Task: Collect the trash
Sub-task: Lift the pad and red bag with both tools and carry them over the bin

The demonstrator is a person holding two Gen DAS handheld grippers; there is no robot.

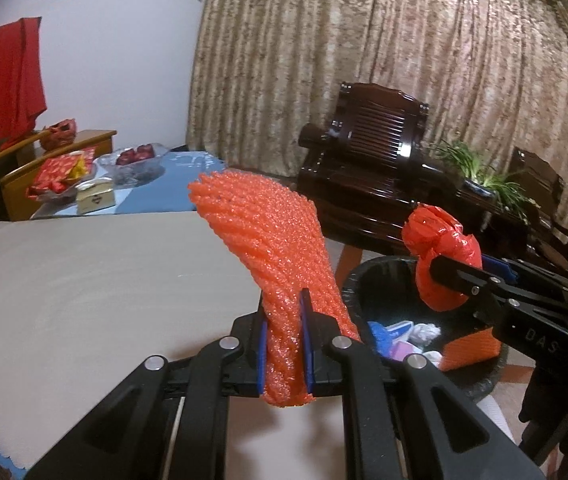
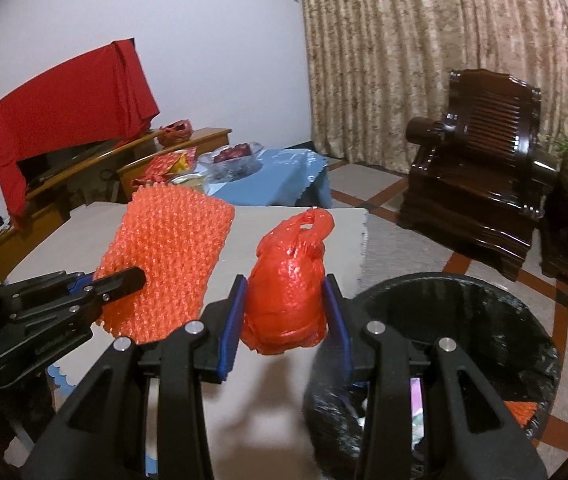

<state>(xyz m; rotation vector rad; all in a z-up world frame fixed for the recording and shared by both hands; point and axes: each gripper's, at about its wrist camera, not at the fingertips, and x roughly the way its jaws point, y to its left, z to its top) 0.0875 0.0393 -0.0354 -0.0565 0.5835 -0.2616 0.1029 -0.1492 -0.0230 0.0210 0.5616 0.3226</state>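
My left gripper [image 1: 284, 344] is shut on an orange foam net sleeve [image 1: 272, 240], which stands up from the blue pads above the beige table [image 1: 84, 280]. In the right wrist view the same foam net [image 2: 168, 256] hangs from the left gripper [image 2: 132, 278] at the left. My right gripper [image 2: 284, 316] is shut on a knotted red plastic bag [image 2: 288, 292]. From the left wrist view the red bag [image 1: 440, 256] is held above the rim of a black-lined trash bin [image 1: 380, 280]. The bin [image 2: 484, 300] stands beside the table's right edge and holds several scraps.
A dark wooden armchair [image 2: 480, 168] and a potted plant [image 1: 484, 176] stand beyond the bin before beige curtains. A blue-clothed table [image 2: 284, 172] with a glass fruit bowl [image 1: 136, 160] sits behind. A red cloth [image 2: 72, 104] drapes over furniture at the left.
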